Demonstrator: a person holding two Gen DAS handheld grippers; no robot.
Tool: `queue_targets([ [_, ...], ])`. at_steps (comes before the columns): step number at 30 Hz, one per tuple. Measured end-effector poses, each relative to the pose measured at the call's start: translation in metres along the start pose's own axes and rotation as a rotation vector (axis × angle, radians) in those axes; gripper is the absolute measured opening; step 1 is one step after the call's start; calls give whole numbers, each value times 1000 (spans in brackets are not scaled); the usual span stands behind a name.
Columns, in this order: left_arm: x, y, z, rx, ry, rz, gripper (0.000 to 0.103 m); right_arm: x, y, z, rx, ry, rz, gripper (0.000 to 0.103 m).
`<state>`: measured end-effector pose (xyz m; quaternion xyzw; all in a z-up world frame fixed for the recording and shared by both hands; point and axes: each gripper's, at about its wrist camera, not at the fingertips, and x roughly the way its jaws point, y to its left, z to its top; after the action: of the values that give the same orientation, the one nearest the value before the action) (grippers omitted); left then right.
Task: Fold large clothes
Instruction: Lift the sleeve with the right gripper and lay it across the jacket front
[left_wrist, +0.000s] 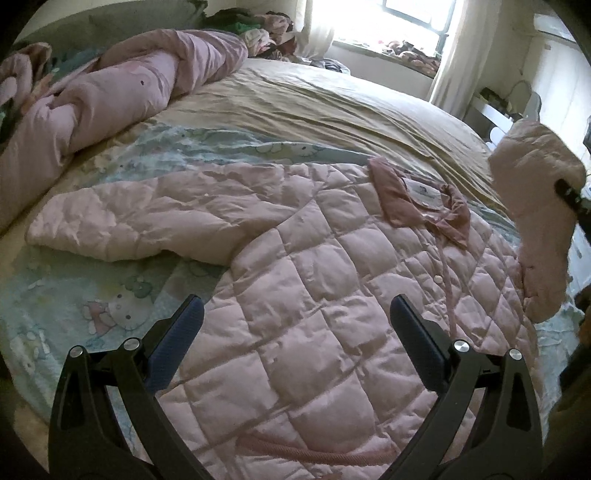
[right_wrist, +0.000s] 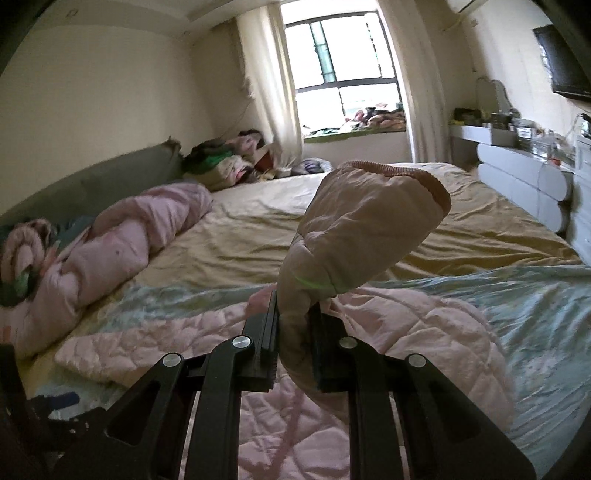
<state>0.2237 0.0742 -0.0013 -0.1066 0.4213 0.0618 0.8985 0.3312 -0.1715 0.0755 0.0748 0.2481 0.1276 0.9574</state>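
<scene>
The sleeve (right_wrist: 354, 236) could slip out of the right gripper (right_wrist: 293, 332), because the puffy cloth is smooth and only a small bunch of it is pinched. If the sleeve is pulled too hard, the whole pink jacket (left_wrist: 295, 295) may slide on the bed (left_wrist: 332, 110) and wrinkle. The right jaws are squeezed tight on the sleeve, a little below its cuff, and the sleeve stands up in the air. The left gripper (left_wrist: 295, 321) has its jaws wide apart and holds nothing. It hangs over the jacket body, maybe just above it, but that is hard to tell. The jacket lies flat on the bed, and the other sleeve (left_wrist: 129, 221) is spread out to the left
</scene>
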Motion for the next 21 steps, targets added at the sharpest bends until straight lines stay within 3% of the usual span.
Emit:
queue_targets([
  [8, 3, 6, 19, -38, 6, -66, 95, 41, 42, -30, -98, 66, -5, 14],
  [16, 8, 4, 37, -47, 0, -153, 95, 79, 64, -84, -173, 195, -3, 14],
  [21, 18, 10, 35, -72, 21, -204, 95, 82, 77, -102, -211, 221, 31, 21],
])
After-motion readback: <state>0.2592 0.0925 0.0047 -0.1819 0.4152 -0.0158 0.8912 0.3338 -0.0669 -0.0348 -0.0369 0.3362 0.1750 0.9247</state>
